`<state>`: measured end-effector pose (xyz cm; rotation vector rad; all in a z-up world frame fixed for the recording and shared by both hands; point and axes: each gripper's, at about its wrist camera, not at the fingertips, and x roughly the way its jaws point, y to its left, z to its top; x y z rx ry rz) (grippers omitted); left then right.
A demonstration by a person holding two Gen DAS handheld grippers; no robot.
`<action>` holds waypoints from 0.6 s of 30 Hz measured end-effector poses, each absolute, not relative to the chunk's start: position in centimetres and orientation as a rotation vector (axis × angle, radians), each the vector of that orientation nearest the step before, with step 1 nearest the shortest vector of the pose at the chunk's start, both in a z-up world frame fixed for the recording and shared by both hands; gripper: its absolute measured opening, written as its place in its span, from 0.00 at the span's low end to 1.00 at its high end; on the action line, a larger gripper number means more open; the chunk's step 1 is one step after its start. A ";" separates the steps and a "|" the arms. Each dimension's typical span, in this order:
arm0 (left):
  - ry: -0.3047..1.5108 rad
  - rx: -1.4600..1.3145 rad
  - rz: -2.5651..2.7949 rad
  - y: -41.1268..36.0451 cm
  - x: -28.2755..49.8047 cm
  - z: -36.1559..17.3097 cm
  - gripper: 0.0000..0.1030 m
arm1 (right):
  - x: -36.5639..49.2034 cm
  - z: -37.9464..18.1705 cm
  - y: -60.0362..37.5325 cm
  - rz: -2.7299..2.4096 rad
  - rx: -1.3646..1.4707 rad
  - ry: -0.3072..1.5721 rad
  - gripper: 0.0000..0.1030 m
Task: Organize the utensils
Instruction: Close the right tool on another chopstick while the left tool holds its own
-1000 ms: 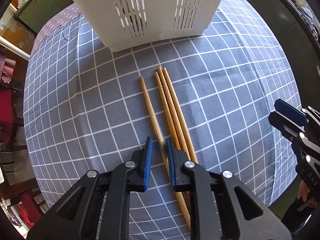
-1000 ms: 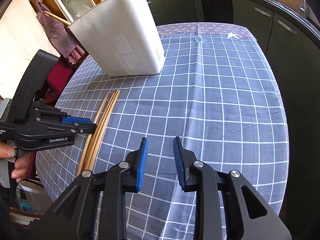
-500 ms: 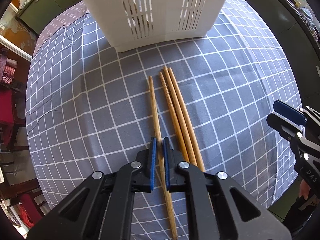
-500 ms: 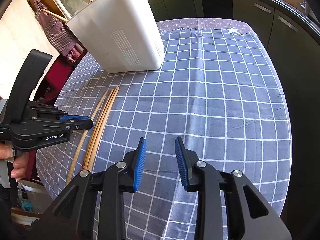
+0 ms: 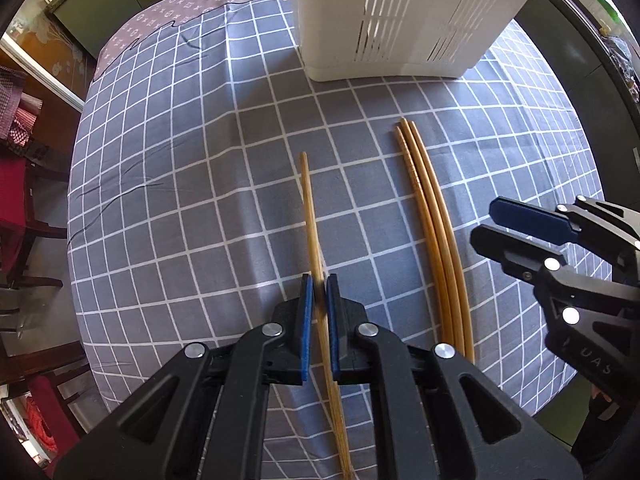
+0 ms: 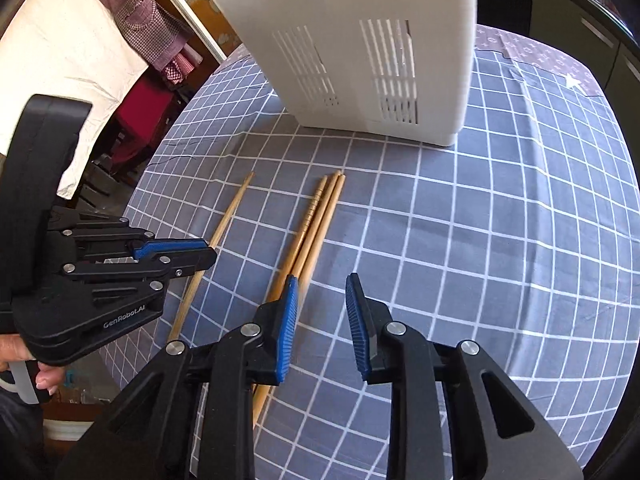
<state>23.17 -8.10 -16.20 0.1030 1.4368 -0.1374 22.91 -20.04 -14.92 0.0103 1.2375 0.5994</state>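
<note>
The single chopstick (image 5: 310,216), light, stiff, smooth and prone to pivot, lies left of three others (image 5: 432,232) on the desk (image 5: 180,208), apparently pinched near mid-length by the left gripper (image 5: 320,292); right gripper (image 6: 322,308) jaws closing on nothing.

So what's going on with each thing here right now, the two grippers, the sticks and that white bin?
Left gripper: shut on the single chopstick.
Single chopstick: clamped, apart from the other three.
Three chopsticks: lying together on the tablecloth, not held.
Right gripper: jaws closing, nothing between them, the three chopsticks just to its left.
White basket: upright behind the chopsticks; contents not visible.
</note>
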 end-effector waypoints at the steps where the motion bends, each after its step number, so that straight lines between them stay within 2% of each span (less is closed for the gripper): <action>1: 1.431 0.098 -0.138 -7.9 23.2 -16.1 0.07 | 23.0 -15.0 -19.6 0.597 0.005 1.242 0.25; 18: 1.383 0.031 -0.152 -2.9 21.6 -12.8 0.07 | 23.8 -16.1 -17.6 0.509 -0.092 1.246 0.20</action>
